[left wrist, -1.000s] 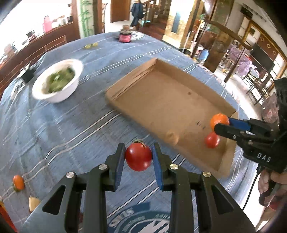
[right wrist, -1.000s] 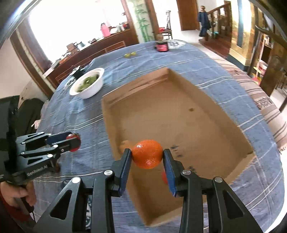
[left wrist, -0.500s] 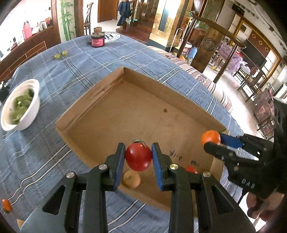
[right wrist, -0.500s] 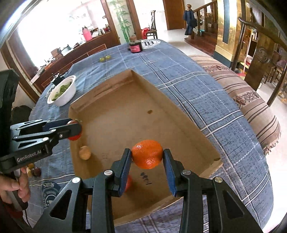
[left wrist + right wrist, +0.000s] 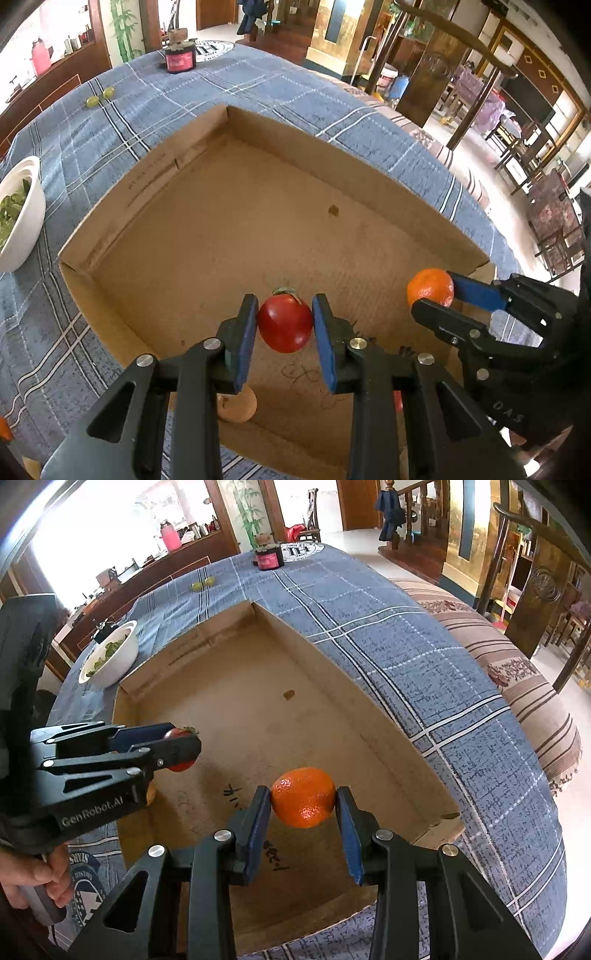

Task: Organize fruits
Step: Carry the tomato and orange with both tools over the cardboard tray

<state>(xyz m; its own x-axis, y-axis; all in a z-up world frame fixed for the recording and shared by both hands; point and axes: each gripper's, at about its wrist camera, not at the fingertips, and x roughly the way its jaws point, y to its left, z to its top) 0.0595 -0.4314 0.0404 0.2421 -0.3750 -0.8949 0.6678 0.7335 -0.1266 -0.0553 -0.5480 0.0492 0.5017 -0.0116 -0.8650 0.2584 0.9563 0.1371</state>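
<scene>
My left gripper (image 5: 285,324) is shut on a red tomato (image 5: 284,323) with a green stem, held above the near part of the shallow cardboard box (image 5: 155,173). My right gripper (image 5: 303,800) is shut on an orange mandarin (image 5: 303,796) over the same box (image 5: 369,709). In the left wrist view the right gripper (image 5: 430,297) shows at the right with the mandarin (image 5: 430,288). In the right wrist view the left gripper (image 5: 181,747) holds the tomato (image 5: 180,734) at the left. A small tan fruit (image 5: 240,404) lies on the box floor under my left fingers; a red fruit (image 5: 398,400) peeks out beside them.
A white bowl (image 5: 22,229) of greens stands left of the box on the blue plaid tablecloth (image 5: 258,88). Two green grapes (image 5: 98,96) and a dark jar (image 5: 180,59) sit at the far side. An orange fruit (image 5: 4,428) lies at the near left. A hand (image 5: 33,875) grips the left gripper's handle.
Both grippers have moved forward and down over the box with their fruits still held. The left one came from over the tablecloth to above the box floor.
</scene>
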